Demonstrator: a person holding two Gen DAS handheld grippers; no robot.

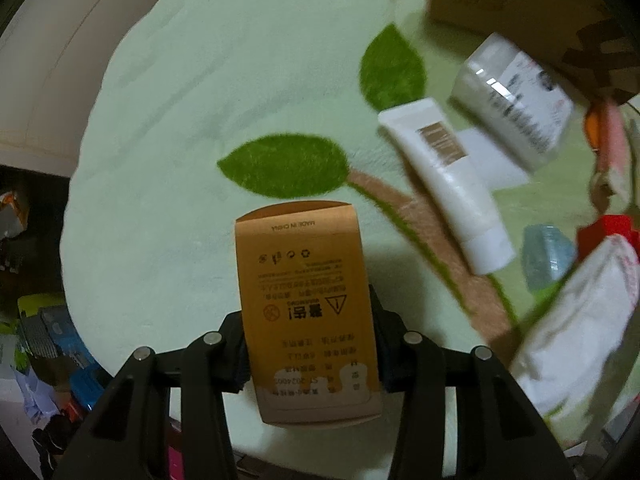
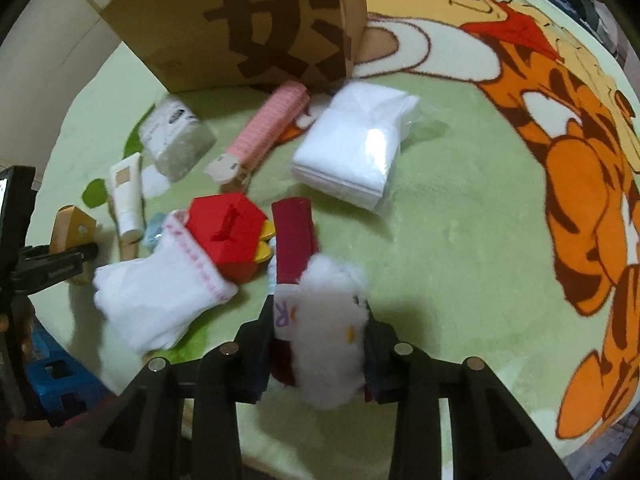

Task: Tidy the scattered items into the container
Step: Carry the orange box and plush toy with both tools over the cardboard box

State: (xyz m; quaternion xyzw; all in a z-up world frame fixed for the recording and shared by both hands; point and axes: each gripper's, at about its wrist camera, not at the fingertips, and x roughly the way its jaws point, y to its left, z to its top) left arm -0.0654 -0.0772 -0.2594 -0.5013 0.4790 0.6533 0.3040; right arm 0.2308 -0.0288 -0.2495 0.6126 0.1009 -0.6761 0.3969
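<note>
Nearest the left wrist camera, the left gripper (image 1: 310,344) points steeply down over the green rug (image 1: 200,120), its jaws clenched on a tan carton (image 1: 306,304) that stands between the pads. That carton is printed in dark ink with a warning triangle and small text, all upside down from this view.

From the right wrist view, the right gripper (image 2: 320,344) also tilts down, its pads pressing a fluffy white and red plush (image 2: 320,320) lying on the rug; a dark red part of it reaches forward past the fingertips.

Behind the clutter stands the big cardboard box (image 2: 248,28), the container, with bold brown lettering. In front of it lie a bagged white cloth pack (image 2: 352,148), a white sock (image 2: 160,288) with pink stitching, a red toy box (image 2: 228,232), a pink striped case (image 2: 268,132), a wrapped grey-white roll (image 2: 176,140) and a white tube (image 2: 126,196). All of these are on the rug, outside the container.
</note>
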